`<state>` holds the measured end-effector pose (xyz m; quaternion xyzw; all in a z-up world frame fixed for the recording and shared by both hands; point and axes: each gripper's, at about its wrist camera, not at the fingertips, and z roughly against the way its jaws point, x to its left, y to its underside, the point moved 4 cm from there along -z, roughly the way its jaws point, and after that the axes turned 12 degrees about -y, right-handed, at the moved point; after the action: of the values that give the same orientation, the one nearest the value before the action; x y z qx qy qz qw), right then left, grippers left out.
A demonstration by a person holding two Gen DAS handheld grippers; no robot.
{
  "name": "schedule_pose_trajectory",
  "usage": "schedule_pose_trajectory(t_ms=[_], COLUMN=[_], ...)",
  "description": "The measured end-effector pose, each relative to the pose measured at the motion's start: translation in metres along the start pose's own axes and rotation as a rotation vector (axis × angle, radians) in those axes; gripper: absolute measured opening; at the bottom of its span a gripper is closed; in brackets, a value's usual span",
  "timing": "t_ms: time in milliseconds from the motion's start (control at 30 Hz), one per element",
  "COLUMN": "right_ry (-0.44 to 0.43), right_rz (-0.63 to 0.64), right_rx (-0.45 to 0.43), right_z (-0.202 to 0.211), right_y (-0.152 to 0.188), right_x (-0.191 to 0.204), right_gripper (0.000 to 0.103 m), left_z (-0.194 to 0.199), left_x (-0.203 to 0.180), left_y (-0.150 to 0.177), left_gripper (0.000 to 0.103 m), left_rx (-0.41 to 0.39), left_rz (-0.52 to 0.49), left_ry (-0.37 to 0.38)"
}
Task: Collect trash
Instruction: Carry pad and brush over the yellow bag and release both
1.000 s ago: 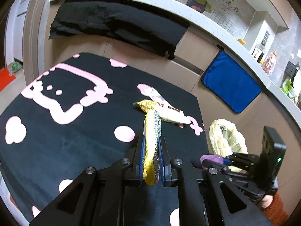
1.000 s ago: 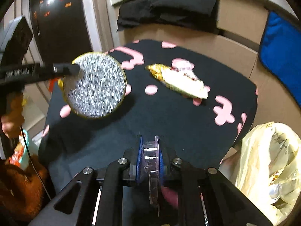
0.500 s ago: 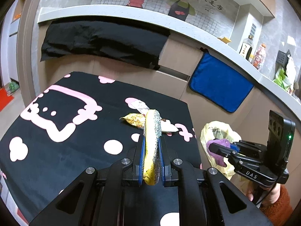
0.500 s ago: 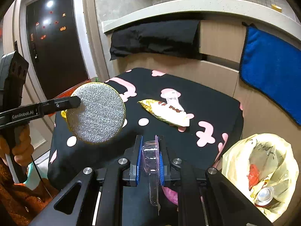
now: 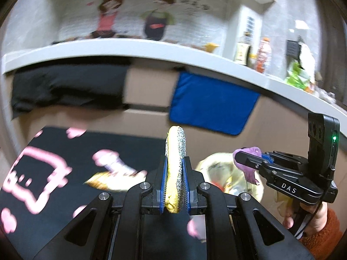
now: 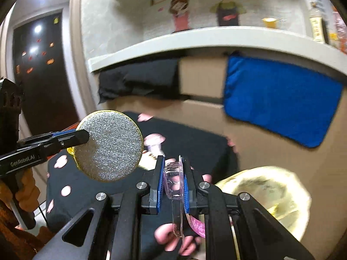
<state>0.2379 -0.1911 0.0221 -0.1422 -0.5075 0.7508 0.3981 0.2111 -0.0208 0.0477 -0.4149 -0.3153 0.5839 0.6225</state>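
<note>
- Round scouring pad (image 6: 108, 148): glittery, rough silver mesh face, yellow rim.
- Clear plastic blister pack (image 6: 174, 176): glossy, see-through, pink paper backing.
- Black tablecloth with pink shapes (image 5: 54, 169): matt cloth.
- Blue towel (image 6: 279, 101): soft, fuzzy cloth.
- Yellowish trash bag (image 6: 269, 190): thin, crinkly, translucent plastic.
- Gold snack wrapper (image 5: 104, 181): shiny foil.

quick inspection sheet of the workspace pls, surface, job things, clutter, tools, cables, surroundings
surface: black cloth with pink shapes
job's things: round scouring pad, clear plastic pack, snack wrapper lying on the cloth, yellow trash bag open beside it
clutter: nothing seen
grippers: left tool shut on the pad; right tool shut on the pack
cables: thin black lead below the right hand
surroundings: blue towel, black fabric, shelf with bottles, dark door
</note>
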Motion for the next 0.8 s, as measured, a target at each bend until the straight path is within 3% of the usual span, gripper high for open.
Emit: schedule_pose_trajectory(t_ms=[133,300,800], right_ry=[0.094,0.206,0.284], right_rz=[0.002,-0.017,-0.106], right_rx=[-0.045,-0.056,0.004], right_z=[0.031,0.055,0.040], right_y=[-0.007,-0.003,0.028], right_x=[-0.029,-0.067,-0.143], right_gripper=[0.013,0.013,0.013], left_z=[-0.020,-0.056,-0.160], left_x=[-0.042,-0.082,-0.129], left_y=[-0.012,-0.009,0.030], left_gripper=[0.014,0.014,0.014], left_rx=[-0.008,0.049,0.254], left_rz=[-0.032,-0.041,-0.010], left_ry=[0.093,0.180,0.265])
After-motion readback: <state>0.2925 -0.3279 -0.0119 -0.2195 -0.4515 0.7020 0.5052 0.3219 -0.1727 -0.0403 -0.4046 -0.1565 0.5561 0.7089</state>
